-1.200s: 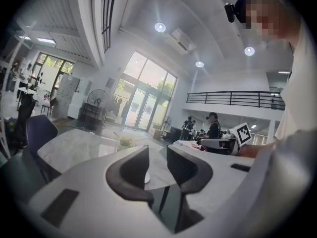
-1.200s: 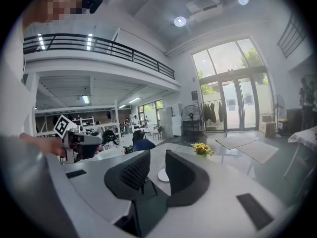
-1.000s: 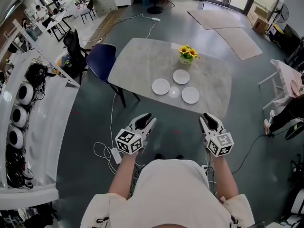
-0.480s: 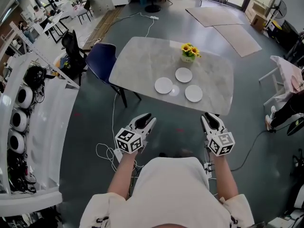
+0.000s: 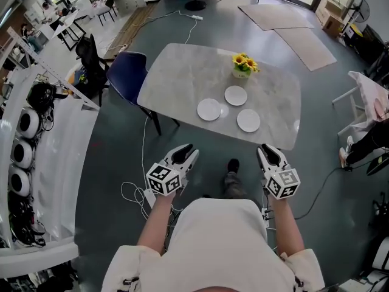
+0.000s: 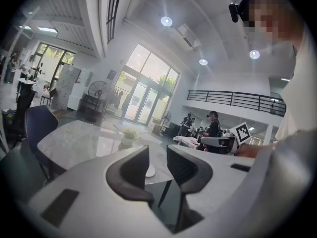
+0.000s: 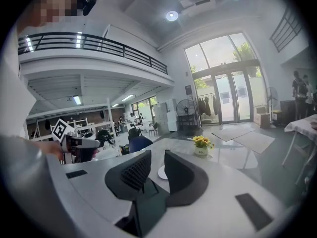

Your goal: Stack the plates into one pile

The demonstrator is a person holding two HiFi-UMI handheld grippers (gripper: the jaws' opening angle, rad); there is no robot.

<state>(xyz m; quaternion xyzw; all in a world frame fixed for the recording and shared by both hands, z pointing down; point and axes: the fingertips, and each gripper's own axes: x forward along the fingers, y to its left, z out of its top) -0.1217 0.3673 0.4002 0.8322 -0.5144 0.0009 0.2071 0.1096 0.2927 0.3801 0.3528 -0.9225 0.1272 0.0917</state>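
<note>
Approach step, I'd say: no plate touched yet. 3 plates lie apart on table (image 5: 176, 78), toward its near edge: left plate (image 5: 208, 109), back plate (image 5: 236, 95) by flowers (image 5: 242, 64), right plate (image 5: 248, 120). L gripper (image 5: 185, 152) & R gripper (image 5: 269, 154) hang short of table, jaws apart, nothing btwn. Next prob: step in, grip one plate's rim, set it on a neighbour.

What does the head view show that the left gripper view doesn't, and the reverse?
Head view only: all three plates lying apart, the left plate, far plate and right plate, and a cable on the floor. Left gripper view only: the left gripper with jaws apart and empty, ceiling lights, a railed balcony. Both: the table, yellow flowers, blue chair.
</note>
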